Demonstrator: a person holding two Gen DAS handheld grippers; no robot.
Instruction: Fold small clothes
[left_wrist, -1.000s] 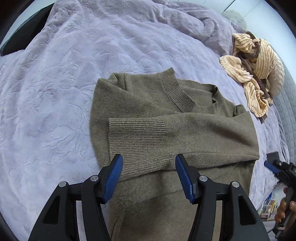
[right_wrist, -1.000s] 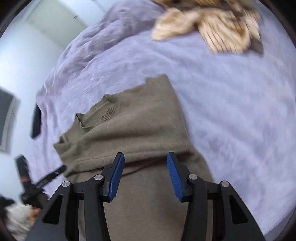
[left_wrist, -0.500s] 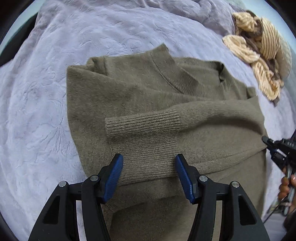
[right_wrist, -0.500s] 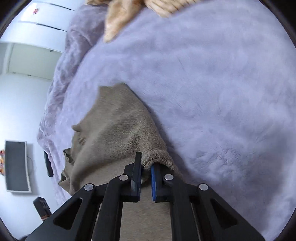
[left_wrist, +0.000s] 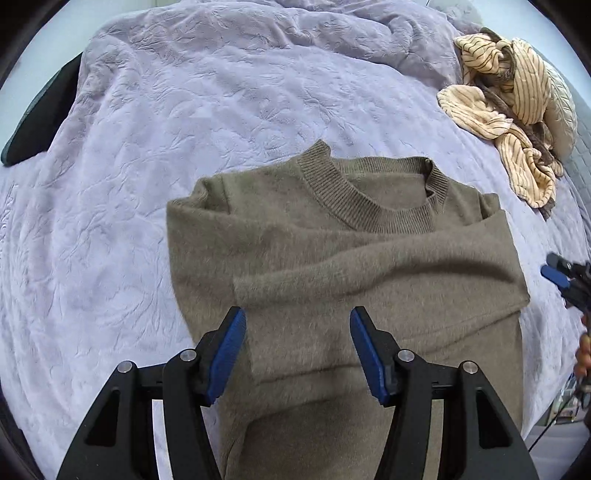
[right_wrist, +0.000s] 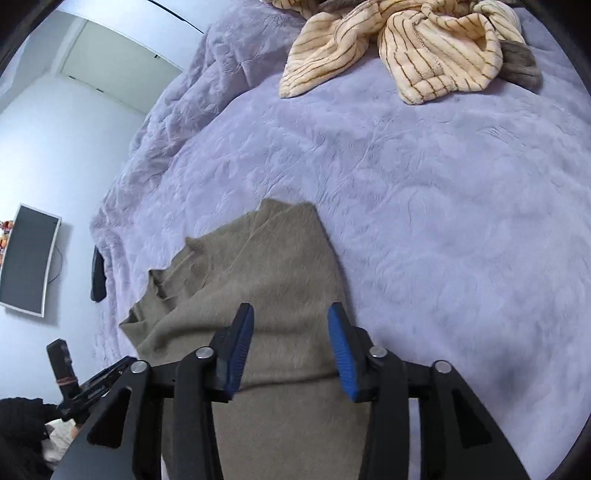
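An olive-brown knit sweater (left_wrist: 332, 258) lies flat on the lilac bed cover (left_wrist: 184, 147), neck away from me, with a sleeve folded across its chest. My left gripper (left_wrist: 296, 317) hovers open above the sweater's lower chest with nothing between its pads. In the right wrist view my right gripper (right_wrist: 291, 310) is over the sweater's (right_wrist: 266, 280) right side. Its jaws are opening, the pads are off the cloth, and the knit lies below them. The right gripper's blue tip (left_wrist: 557, 275) shows at the left view's right edge.
A crumpled cream striped garment (left_wrist: 513, 85) (right_wrist: 424, 48) lies at the far right of the bed beside a grey pillow (left_wrist: 561, 110). A dark object (left_wrist: 40, 118) sits at the bed's left edge. A monitor (right_wrist: 27, 258) hangs on the wall at left.
Half a second ago my right gripper was shut on the folded right edge of the sweater; it has let go and its jaws stand apart. My left gripper has drawn back a little from the sweater.
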